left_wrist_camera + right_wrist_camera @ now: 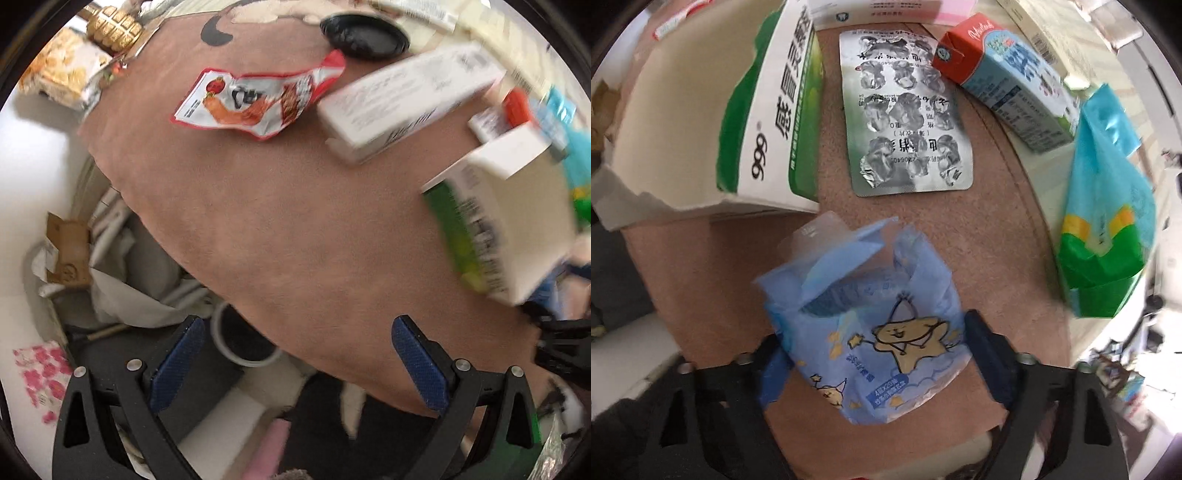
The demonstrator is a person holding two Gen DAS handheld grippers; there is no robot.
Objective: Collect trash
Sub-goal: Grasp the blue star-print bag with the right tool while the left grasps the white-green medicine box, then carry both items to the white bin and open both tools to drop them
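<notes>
Straddling the blue tissue pack [864,332] on the brown bench [997,258], the right claw [871,354] presses its sides; the left claw [295,369] gapes empty, well away.

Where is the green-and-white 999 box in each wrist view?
Left wrist: green-and-white box at the right edge, blurred.
Right wrist: upper left, beside the blister sheet.
Shared landmark: the brown table cover under it in both.
</notes>
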